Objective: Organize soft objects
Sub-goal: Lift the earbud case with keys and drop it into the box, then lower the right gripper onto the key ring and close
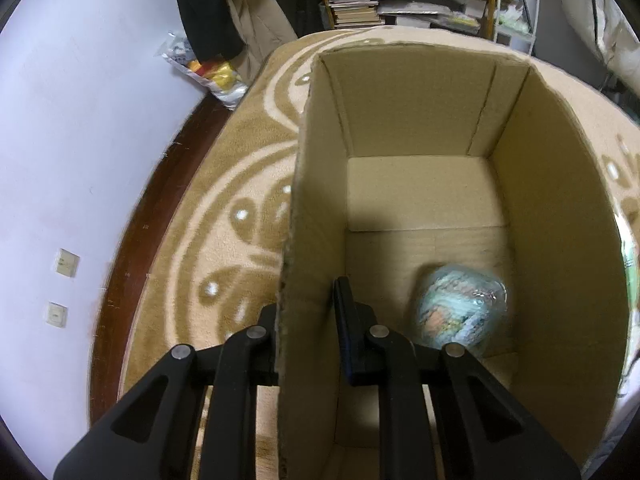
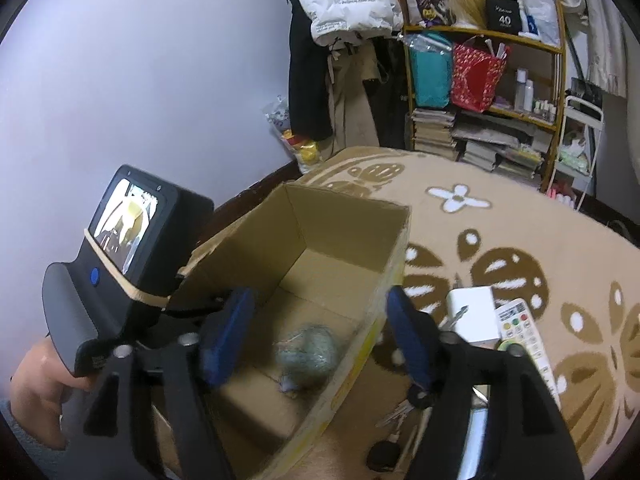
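1. Box (image 1: 420,192): open corrugated cardboard, plain brown inside, with a yellow printed band low on its outer right wall in the right wrist view. It stands on the rug and serves, by my reading, as the bin for the soft things

2. Left gripper (image 1: 306,332): black, fingers pinching the near left wall of the box, one finger outside and one inside. The grip looks meant to steady the light box; whether the pads press hard cannot be told

3. Ball (image 1: 460,310): rounded soft bundle, pale blue-green with orange and grey flecks, wrapped in shiny clear film. It sits inside the box on the floor panel, near the right wall, close to the near end. It is blurred, so I cannot tell if it is at rest

4. Right gripper (image 2: 320,336): black with blue pads, fingers spread wide and holding nothing. It hangs above the near end of the box, the left pad over the interior, the right pad outside the right wall, the ball below between them

5. Rug (image 1: 224,184): short pile, tan with cream floral pattern, under the box

6. Right of the box on the rug: white block (image 2: 474,314), remote (image 2: 524,332) with coloured buttons, keys (image 2: 400,412); all hard, so likely outside the task

7. Far end: shelf (image 2: 500,80) with books and bags, hanging coats (image 2: 320,80)
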`<state>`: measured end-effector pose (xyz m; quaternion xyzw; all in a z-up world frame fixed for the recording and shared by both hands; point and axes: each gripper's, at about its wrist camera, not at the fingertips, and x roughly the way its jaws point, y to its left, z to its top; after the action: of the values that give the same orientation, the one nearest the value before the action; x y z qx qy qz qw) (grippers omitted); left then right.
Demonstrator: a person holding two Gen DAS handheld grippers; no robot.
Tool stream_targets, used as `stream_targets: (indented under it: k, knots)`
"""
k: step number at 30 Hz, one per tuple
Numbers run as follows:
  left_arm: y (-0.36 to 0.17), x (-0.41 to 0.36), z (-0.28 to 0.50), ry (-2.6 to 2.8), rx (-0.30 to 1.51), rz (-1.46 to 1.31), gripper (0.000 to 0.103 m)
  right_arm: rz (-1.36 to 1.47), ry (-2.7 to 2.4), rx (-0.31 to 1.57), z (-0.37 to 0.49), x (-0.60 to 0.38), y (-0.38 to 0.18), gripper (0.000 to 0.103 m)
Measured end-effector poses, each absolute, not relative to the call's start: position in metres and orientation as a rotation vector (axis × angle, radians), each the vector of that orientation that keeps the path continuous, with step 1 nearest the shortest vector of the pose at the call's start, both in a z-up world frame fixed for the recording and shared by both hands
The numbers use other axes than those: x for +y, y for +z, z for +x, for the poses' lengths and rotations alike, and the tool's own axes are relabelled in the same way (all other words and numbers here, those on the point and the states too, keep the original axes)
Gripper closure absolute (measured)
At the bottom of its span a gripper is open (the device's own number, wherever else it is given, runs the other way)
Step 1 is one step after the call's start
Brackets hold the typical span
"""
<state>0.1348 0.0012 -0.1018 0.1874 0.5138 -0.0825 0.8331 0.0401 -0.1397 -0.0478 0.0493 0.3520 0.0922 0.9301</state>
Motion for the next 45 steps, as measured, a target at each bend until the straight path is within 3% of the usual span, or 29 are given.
stream_targets:
  k: [4, 22, 29, 37, 39, 40, 43, 44, 45]
  knots:
    - [-0.1, 0.003, 0.135, -0.175, 1.089, 0.38, 0.086, 0.118, 0.132, 0.707, 0.043, -0.155, -0.044, 0.018]
    - [-0.102, 0.005, 0.136, -0.172, 1.086, 0.375, 0.086, 0.24, -0.04, 0.855, 0.059, -0.222, -0.09, 0.02]
    - [-0.102, 0.006, 0.136, -0.171, 1.087, 0.374, 0.086, 0.25, -0.052, 0.971, 0.061, -0.225, -0.129, 0.036]
    - [-0.101, 0.006, 0.135, -0.17, 1.086, 0.375, 0.085, 0.285, -0.04, 1.084, 0.069, -0.226, -0.161, 0.046]
    - [-0.101, 0.006, 0.136, -0.17, 1.087, 0.375, 0.085, 0.241, -0.058, 1.076, 0.07, -0.223, -0.161, 0.055]
    - [-0.101, 0.005, 0.135, -0.17, 1.086, 0.376, 0.085, 0.218, -0.049, 1.079, 0.07, -0.221, -0.16, 0.071]
    - [-0.101, 0.006, 0.136, -0.168, 1.087, 0.375, 0.085, 0.216, -0.036, 1.092, 0.068, -0.218, -0.16, 0.075]
    - [-0.101, 0.006, 0.135, -0.167, 1.088, 0.374, 0.085, 0.21, -0.034, 1.085, 0.067, -0.217, -0.158, 0.096]
    - [-0.102, 0.007, 0.135, -0.165, 1.088, 0.373, 0.085, 0.203, -0.042, 1.076, 0.066, -0.216, -0.156, 0.096]
